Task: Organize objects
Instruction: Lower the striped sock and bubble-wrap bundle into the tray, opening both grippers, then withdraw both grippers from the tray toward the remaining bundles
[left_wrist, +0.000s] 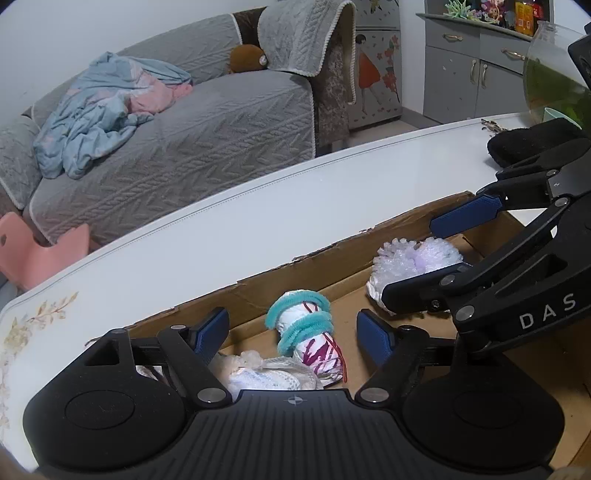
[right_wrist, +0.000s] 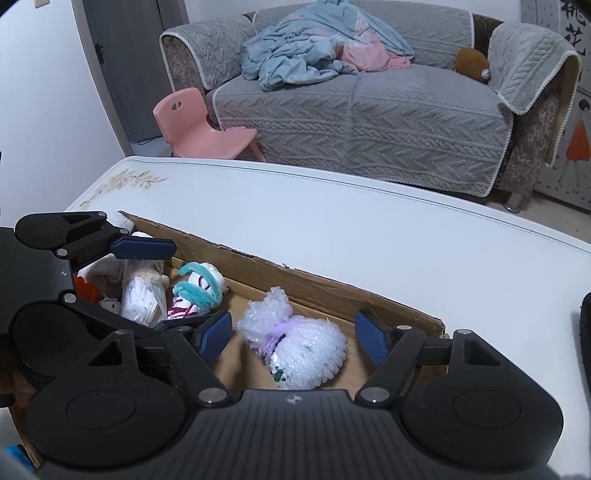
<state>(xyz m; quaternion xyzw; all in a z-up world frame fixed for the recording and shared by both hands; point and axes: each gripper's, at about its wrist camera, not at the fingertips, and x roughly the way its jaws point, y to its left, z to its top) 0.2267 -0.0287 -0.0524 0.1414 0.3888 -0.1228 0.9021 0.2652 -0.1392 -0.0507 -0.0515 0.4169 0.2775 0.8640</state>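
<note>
bubble-wrap bundle (right_wrist: 295, 345): lying in the cardboard box (right_wrist: 332, 291), tied with a purple band, sitting between the right claw's blue pads but not touched by them
teal-wrapped bundle (left_wrist: 306, 328): lying in the same box, left of the bubble-wrap one, between the left claw's pads, no contact showing
white cloth bundle (right_wrist: 142, 299): lying further left in the box, beside the teal one
right claw (right_wrist: 293, 334): jaws standing wide, holding nothing, pointing down into the box
left claw (left_wrist: 293, 334): jaws standing wide, holding nothing, hovering over the box
box: sitting on the white bench (right_wrist: 369, 221), far wall torn along the top
step: looking like a drop-off, both bundles resting in the box with both claws open over them
next move: probably calling for lifting both claws clear of the box walls, then looking for other loose items; none is showing on the bench
</note>
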